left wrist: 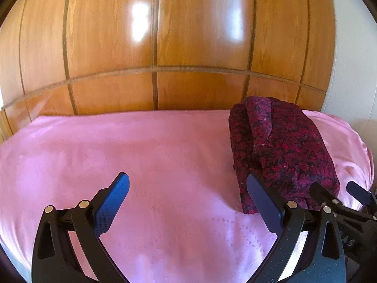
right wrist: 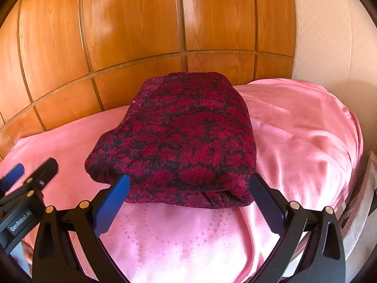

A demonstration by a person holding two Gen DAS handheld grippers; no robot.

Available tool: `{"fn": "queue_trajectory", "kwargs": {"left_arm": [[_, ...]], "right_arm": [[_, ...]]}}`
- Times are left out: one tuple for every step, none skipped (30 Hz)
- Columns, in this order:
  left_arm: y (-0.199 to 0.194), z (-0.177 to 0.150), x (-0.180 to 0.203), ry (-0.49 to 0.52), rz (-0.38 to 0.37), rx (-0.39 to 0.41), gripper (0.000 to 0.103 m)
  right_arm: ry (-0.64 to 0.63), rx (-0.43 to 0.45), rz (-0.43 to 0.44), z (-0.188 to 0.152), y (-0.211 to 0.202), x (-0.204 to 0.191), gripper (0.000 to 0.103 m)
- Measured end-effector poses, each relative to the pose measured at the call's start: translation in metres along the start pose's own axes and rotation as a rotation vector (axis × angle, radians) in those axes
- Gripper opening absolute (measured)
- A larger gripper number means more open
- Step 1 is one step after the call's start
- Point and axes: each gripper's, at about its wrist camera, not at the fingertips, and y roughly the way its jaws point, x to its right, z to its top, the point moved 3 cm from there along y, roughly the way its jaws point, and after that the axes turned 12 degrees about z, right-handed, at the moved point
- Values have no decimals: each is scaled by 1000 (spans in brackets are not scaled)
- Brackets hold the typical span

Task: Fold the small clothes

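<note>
1. A pink sheet [left wrist: 153, 155] covers the bed, and a glossy wooden panel wall [left wrist: 155, 47] rises behind it.
2. The folded garment [right wrist: 179, 141], dark with a red flower pattern, lies on the sheet just ahead of the right gripper [right wrist: 188, 191], between its wide-open, empty fingers [right wrist: 113, 202].
3. The left gripper [left wrist: 188, 193] is also spread wide, holding nothing, with the garment beside its right finger.
4. Only the right wrist view shows the garment's whole top; each view catches the other gripper at its edge.
</note>
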Motion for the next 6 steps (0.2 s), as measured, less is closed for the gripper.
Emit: {"fn": "queue_trajectory", "kwargs": {"left_arm": [[2,0,-1,-9,1,-11,99],[5,0,-3,-17,3,-22,99],[7,-1,-4,-19,4,-27,99],[8,-1,-5,-21,9,-32,99],[11,-1,-6,-24,12,-37,99],[12,-1,-7,-27,14,-42,99]], "right_arm": [[-2,11,9,3,-2,1,101],[0,29,16,7,-5,4,101],[7,42,18,11,-8,7,101],[17,62,16,18,-11,15,101],[24,81,1,26,-13,24,101],[31,91,-18,34,-13,35,101]]}}
